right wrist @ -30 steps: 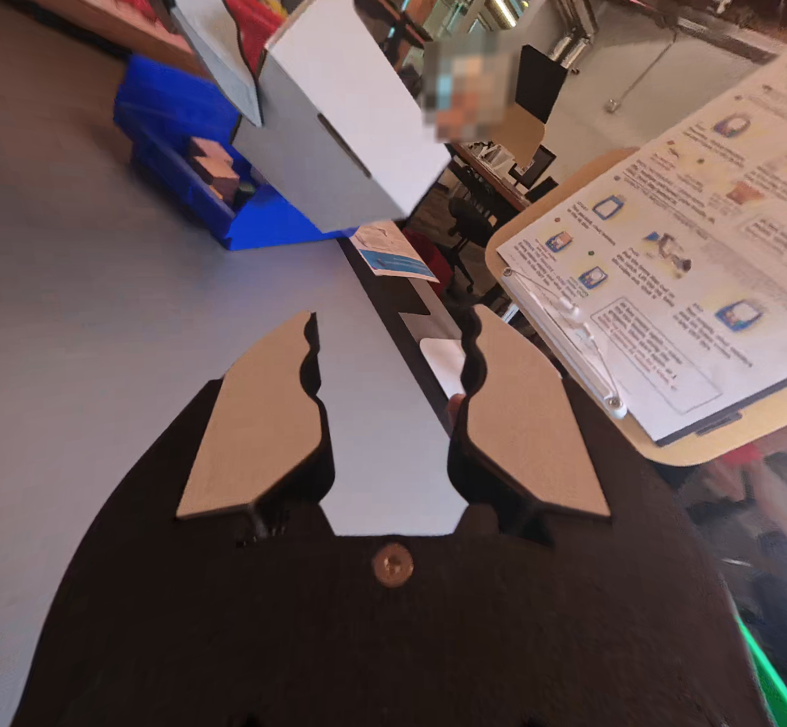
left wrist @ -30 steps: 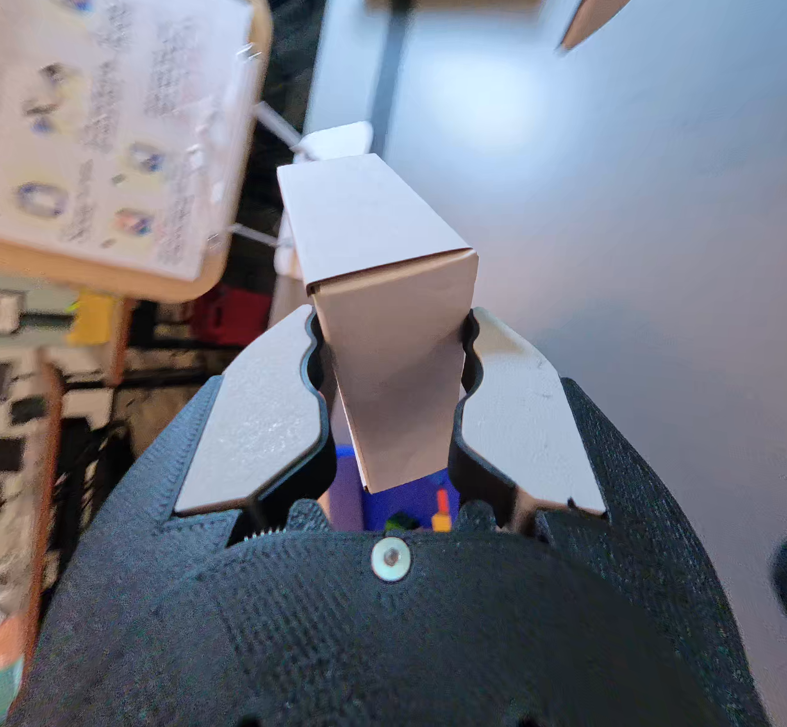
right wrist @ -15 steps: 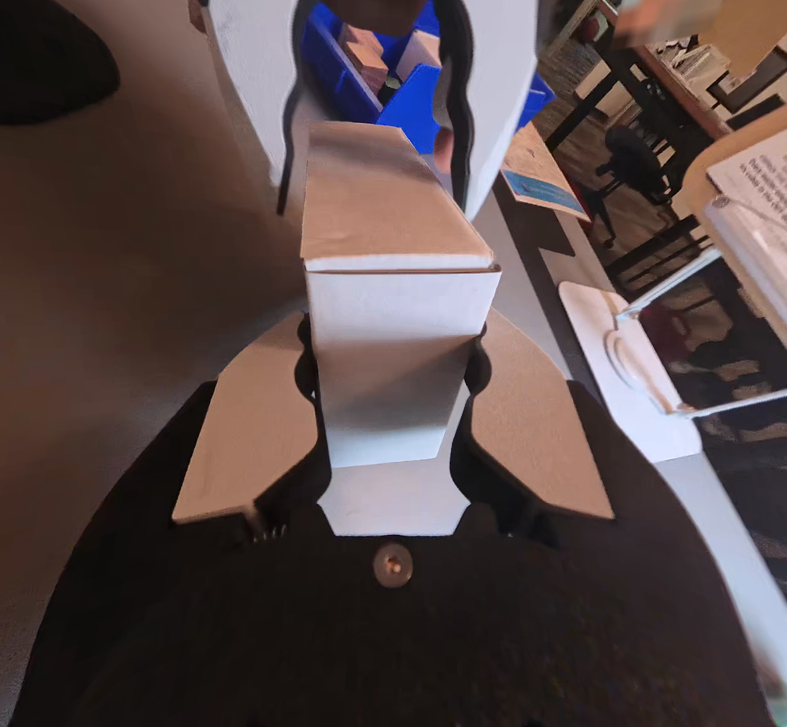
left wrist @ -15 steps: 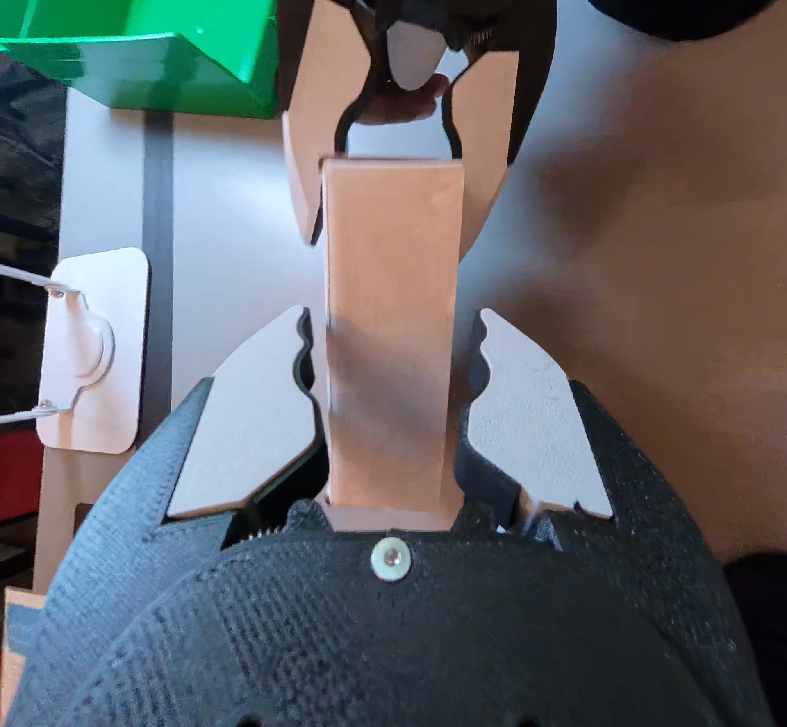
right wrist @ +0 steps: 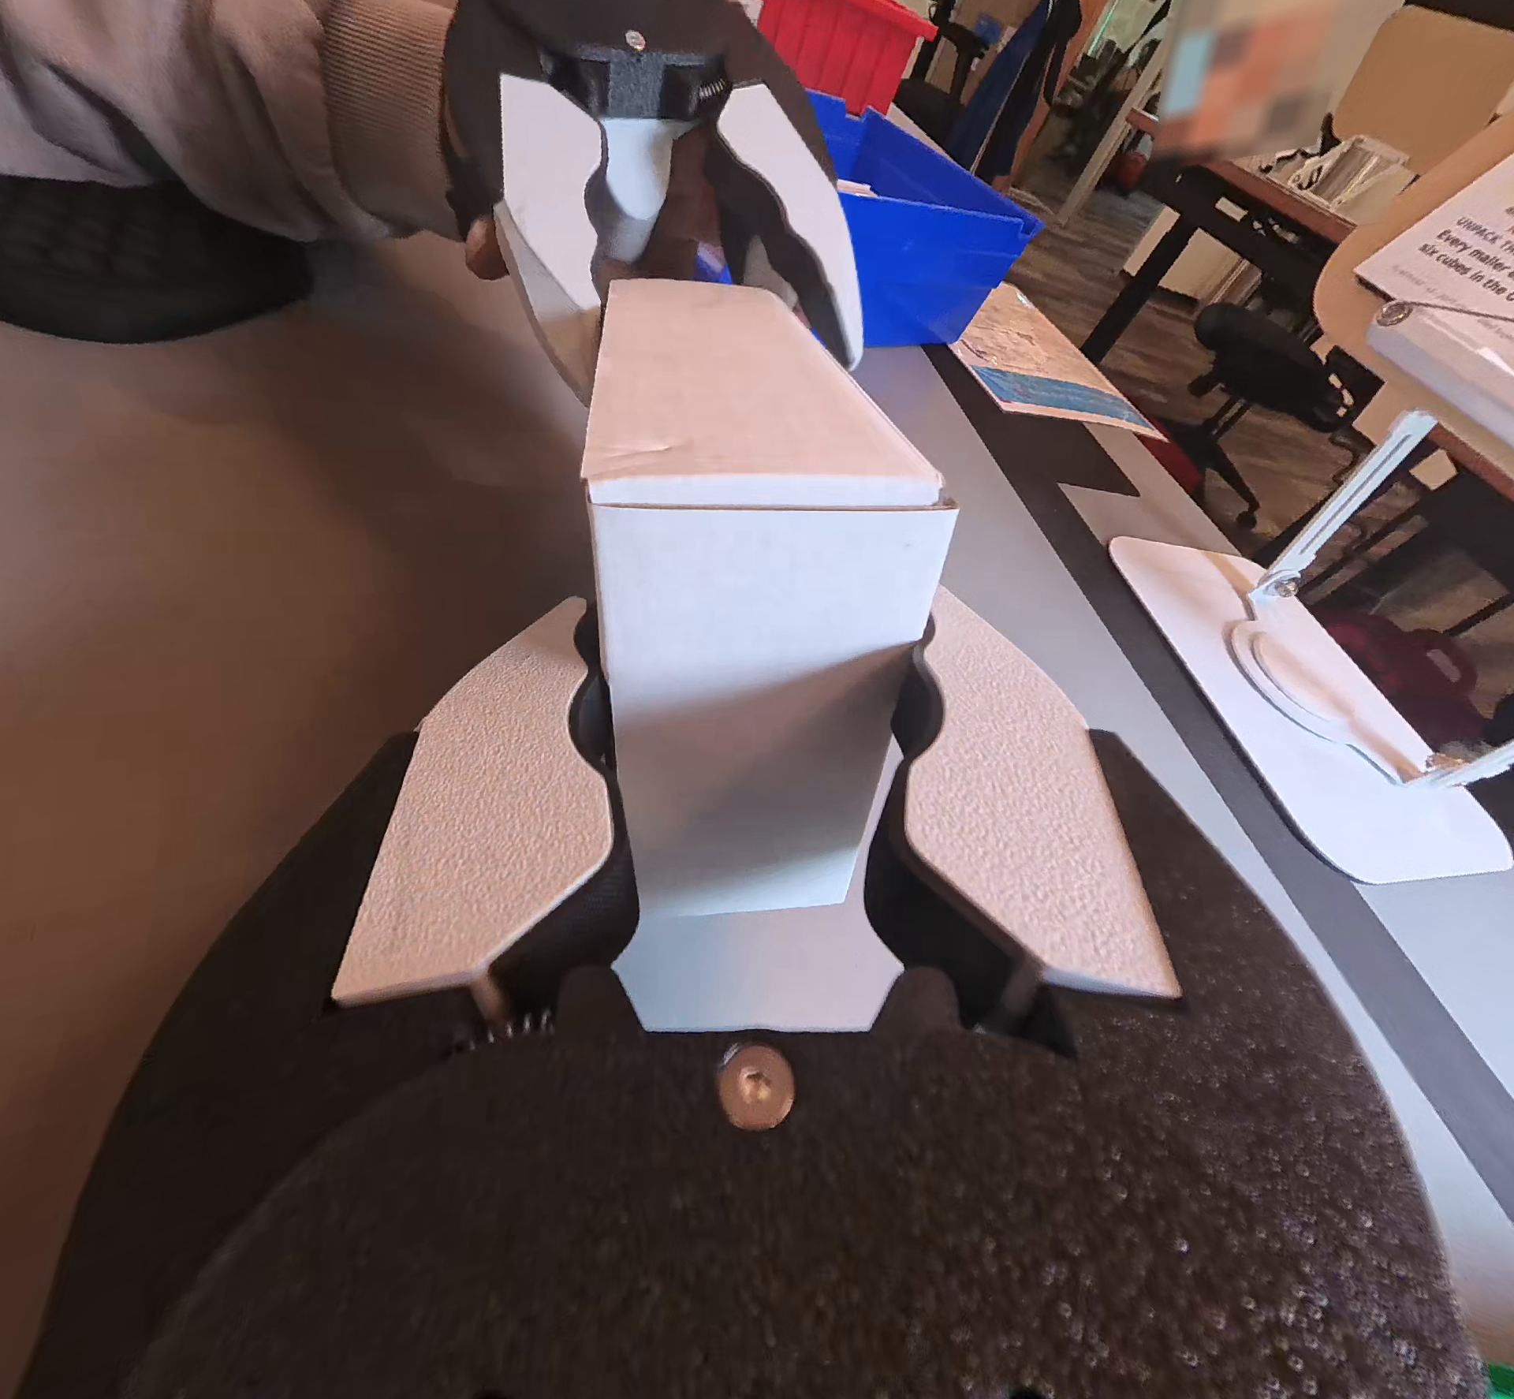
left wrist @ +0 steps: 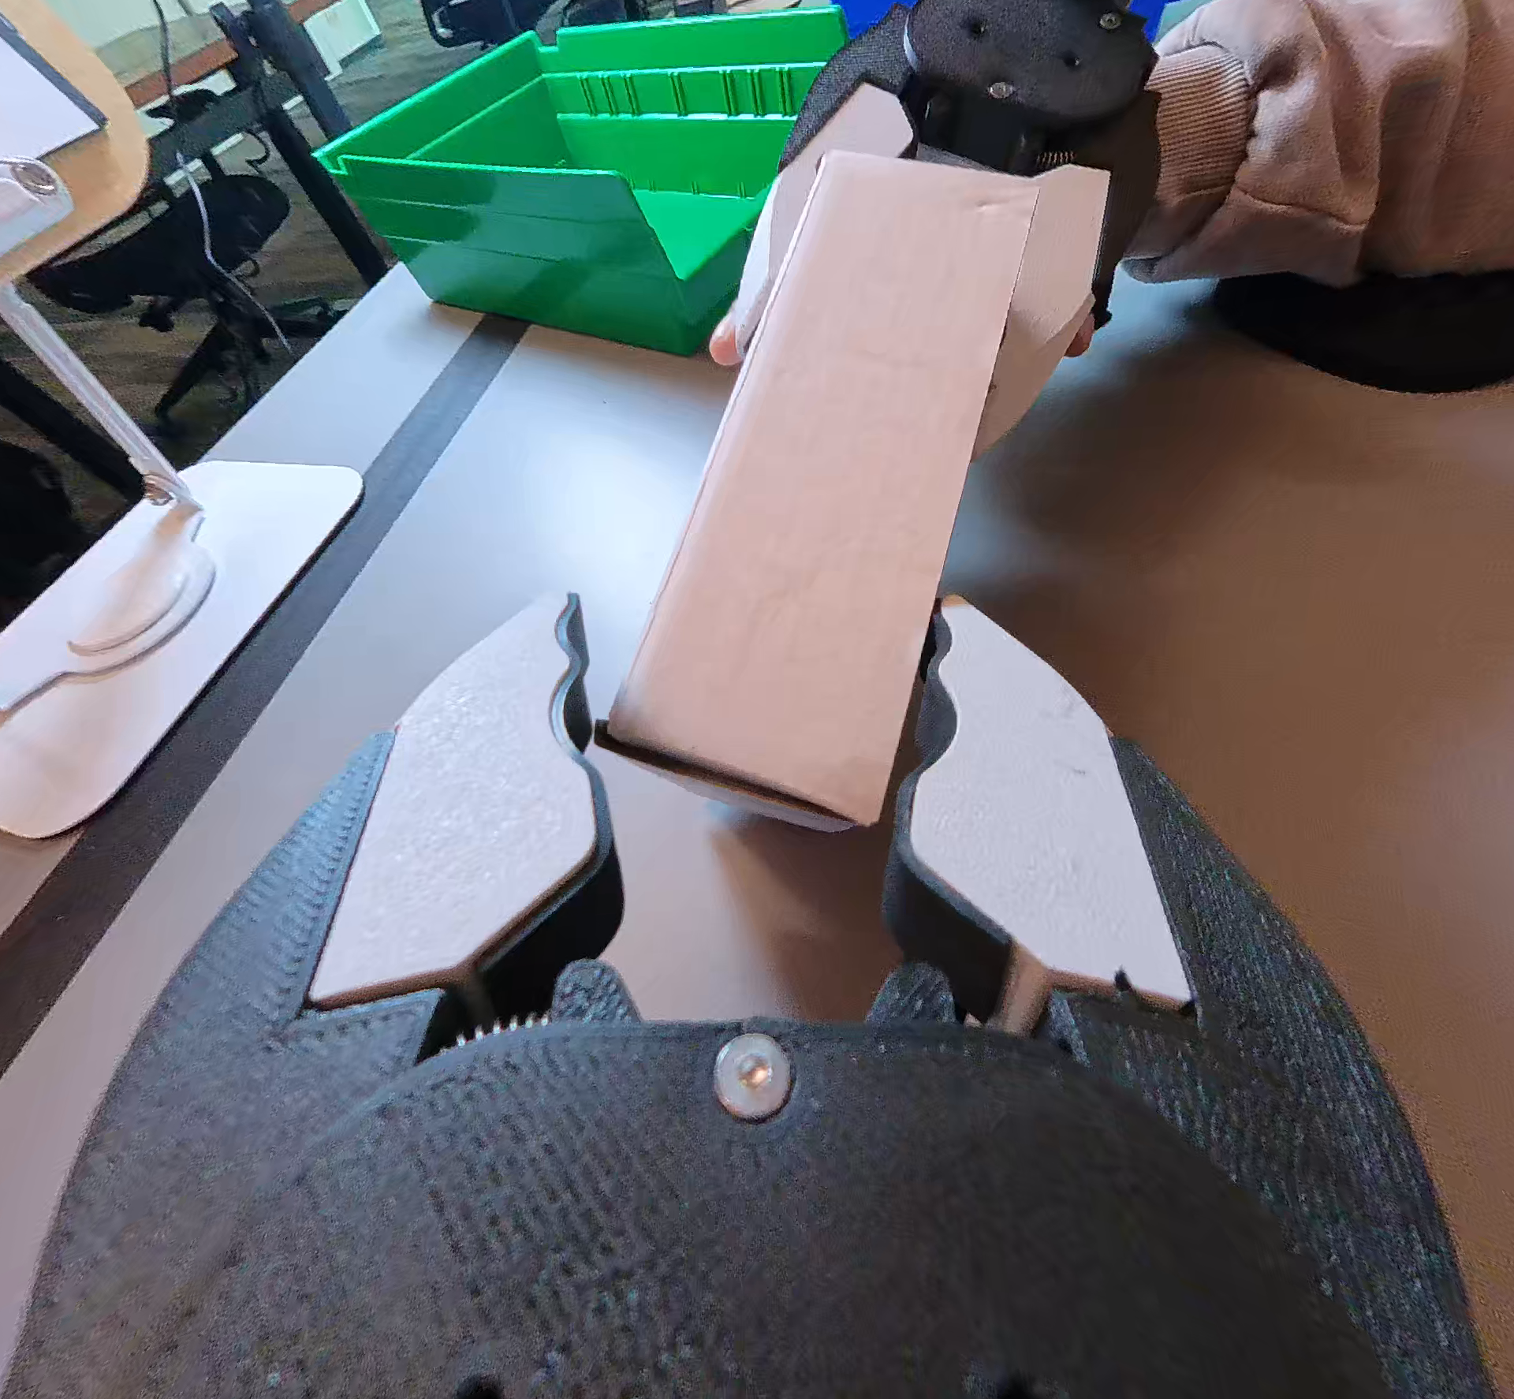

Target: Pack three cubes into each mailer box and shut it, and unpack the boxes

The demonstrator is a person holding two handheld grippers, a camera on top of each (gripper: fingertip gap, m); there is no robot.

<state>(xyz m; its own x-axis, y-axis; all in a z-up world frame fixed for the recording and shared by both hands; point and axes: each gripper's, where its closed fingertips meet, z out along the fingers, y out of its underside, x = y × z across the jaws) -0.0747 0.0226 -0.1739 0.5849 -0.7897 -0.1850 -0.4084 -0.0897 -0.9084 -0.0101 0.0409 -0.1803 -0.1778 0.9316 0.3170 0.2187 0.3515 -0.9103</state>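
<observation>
A shut white mailer box (left wrist: 836,475) hangs lengthwise between my two grippers, just above the grey table. My right gripper (right wrist: 758,622) is shut on one end of the box (right wrist: 762,606), with both fingers pressed to its sides. In the left wrist view it (left wrist: 901,319) shows at the box's far end. My left gripper (left wrist: 754,622) is open around the other end. The box sits skewed there, with a gap at the left finger (left wrist: 491,786). In the right wrist view it (right wrist: 713,344) straddles the far end. No cubes are in view.
A green bin (left wrist: 573,213) stands on the table behind the box. A blue bin (right wrist: 917,245) and a red bin (right wrist: 786,16) stand on the other side. A white stand base (right wrist: 1311,712) holding a clipboard sits past a dark strip at the table's edge. A leaflet (right wrist: 1049,376) lies near the blue bin.
The box has passed from my left gripper to my right. My right gripper came in and shut on its end. My left gripper opened. Both views swung level with the table.
</observation>
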